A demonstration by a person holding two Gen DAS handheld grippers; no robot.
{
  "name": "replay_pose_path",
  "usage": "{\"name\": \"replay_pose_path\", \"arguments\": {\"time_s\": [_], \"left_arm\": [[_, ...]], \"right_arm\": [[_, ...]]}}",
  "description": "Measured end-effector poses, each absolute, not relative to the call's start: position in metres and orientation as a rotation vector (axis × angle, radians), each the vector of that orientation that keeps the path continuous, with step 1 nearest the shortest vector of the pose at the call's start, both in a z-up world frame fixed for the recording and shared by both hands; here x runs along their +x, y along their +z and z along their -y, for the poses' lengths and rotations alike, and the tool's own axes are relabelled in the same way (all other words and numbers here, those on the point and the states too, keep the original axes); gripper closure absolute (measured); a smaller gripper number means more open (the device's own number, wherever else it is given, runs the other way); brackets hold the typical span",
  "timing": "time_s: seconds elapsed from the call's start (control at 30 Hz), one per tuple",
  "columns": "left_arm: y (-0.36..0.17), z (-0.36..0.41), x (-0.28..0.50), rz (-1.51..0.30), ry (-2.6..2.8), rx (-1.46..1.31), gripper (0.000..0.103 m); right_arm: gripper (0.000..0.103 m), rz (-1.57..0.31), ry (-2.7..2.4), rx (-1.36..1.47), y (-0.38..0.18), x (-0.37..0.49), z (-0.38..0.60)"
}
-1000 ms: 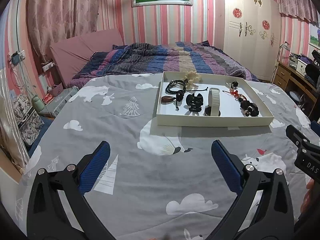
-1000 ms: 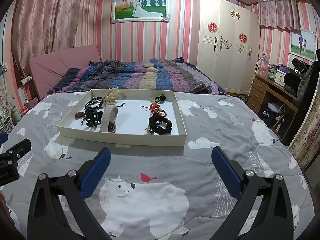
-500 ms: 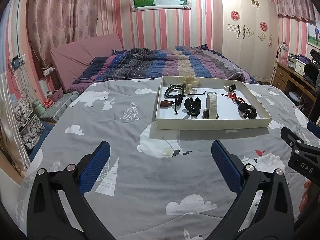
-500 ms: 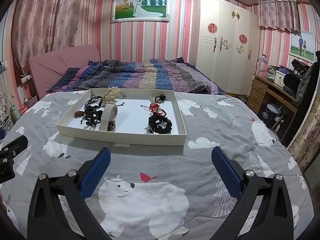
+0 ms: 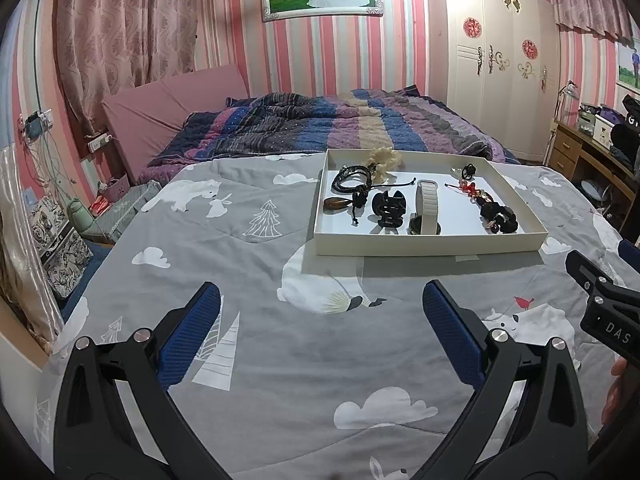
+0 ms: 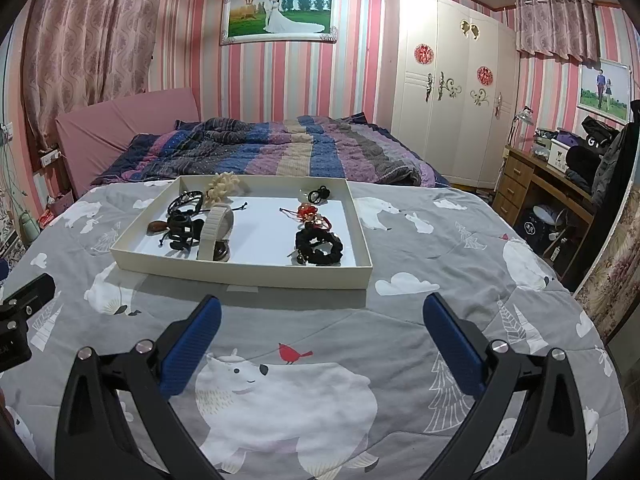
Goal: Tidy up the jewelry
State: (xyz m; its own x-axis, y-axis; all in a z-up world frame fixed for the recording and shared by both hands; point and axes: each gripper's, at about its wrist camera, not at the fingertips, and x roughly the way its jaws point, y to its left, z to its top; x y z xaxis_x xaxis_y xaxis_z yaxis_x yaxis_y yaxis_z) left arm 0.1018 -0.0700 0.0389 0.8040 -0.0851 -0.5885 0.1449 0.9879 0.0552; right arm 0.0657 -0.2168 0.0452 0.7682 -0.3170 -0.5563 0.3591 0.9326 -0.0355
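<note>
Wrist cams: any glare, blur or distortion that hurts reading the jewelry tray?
Left wrist view: strong fisheye bowing, dark vignette corners; the white tray is sharp, no glare, and casts a soft shadow on the quilt in front of it. Right wrist view: same curvature; the black scrunchie and watch are crisp, but the small red pieces are too small to resolve.

Pink-striped walls (image 6: 356, 60); white wardrobe (image 6: 448, 92); pink curtains (image 5: 120, 40); wooden desk (image 6: 540, 184)
</note>
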Motion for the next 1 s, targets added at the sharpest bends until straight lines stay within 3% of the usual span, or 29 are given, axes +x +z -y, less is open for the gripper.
{"name": "replay_pose_path", "arguments": {"time_s": [1.0], "left_arm": [[0.0397, 0.0695, 0.1007, -0.62, -0.123, 0.101, 0.003]], "right_arm": [[0.002, -0.594, -0.376, 0.071, 0.0444, 0.0663, 0.2158]]}}
